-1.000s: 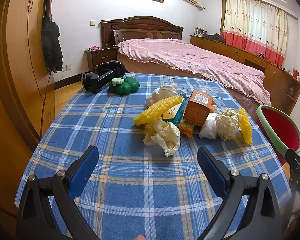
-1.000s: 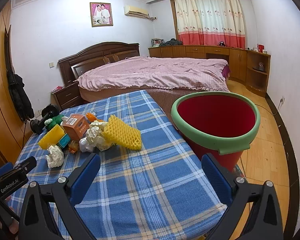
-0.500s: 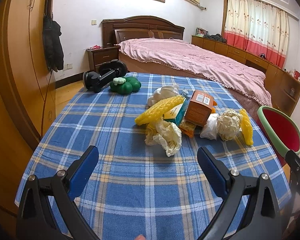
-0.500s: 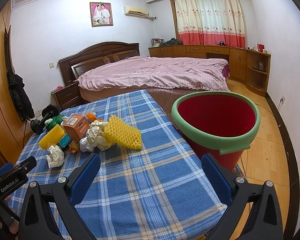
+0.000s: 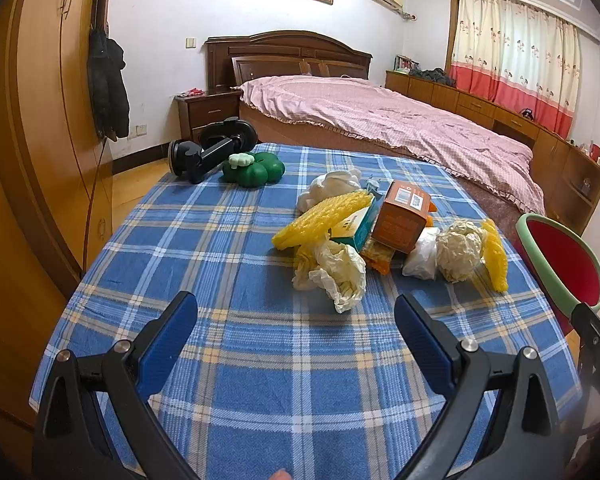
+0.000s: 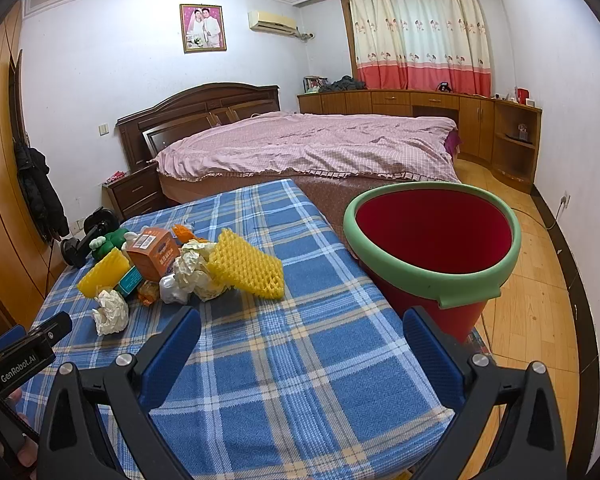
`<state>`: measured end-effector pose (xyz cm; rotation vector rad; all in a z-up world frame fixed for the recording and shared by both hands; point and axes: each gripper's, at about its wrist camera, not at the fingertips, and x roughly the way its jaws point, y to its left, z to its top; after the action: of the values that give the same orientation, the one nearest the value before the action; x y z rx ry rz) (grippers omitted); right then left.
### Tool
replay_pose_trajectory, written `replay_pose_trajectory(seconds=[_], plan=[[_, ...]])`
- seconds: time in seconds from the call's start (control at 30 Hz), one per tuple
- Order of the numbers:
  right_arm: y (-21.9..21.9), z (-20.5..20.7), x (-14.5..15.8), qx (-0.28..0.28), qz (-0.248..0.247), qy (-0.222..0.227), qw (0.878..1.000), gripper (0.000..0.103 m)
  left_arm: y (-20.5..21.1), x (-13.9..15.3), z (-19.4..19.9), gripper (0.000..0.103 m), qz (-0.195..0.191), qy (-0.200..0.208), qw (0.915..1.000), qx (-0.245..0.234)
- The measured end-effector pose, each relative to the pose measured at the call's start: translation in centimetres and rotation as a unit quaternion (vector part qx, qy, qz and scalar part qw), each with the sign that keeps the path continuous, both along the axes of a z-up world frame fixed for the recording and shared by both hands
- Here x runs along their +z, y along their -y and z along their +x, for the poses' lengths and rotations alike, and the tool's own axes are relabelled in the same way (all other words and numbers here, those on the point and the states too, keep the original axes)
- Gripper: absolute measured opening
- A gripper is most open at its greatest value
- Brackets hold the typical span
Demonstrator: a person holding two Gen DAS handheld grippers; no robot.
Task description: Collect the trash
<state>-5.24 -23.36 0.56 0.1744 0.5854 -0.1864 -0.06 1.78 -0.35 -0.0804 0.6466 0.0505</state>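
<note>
A heap of trash lies mid-table on the blue plaid cloth (image 5: 236, 264): a crumpled cream paper (image 5: 336, 272), a yellow foam net (image 5: 320, 216), an orange box (image 5: 404, 216), a teal carton (image 5: 354, 226), a paper ball (image 5: 458, 250) and a second yellow foam net (image 5: 494, 254). My left gripper (image 5: 296, 336) is open and empty, just short of the crumpled paper. My right gripper (image 6: 300, 340) is open and empty over the table's near right edge. A red bucket with a green rim (image 6: 432, 252) stands right of the table. The second foam net (image 6: 246, 270) also shows in the right wrist view.
A black dumbbell-shaped device (image 5: 210, 152) and a green clover-shaped toy (image 5: 254, 168) sit at the table's far left corner. A bed with a pink cover (image 5: 400, 128) stands behind the table. A wooden wardrobe (image 5: 32, 120) is on the left.
The left gripper has drifted slightly forward toward the trash heap. The right gripper has barely moved. Both stay open.
</note>
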Motion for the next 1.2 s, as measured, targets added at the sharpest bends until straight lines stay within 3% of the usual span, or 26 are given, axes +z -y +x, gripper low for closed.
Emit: replay_pose_trajectory(seconds=[1.2], plan=[[-0.3,0.45,-0.16,0.003,0.006,-0.008,1.0,0.103,-0.19,-0.36,0.27,0.098,-0.001,-0.007,1.0,0.001]])
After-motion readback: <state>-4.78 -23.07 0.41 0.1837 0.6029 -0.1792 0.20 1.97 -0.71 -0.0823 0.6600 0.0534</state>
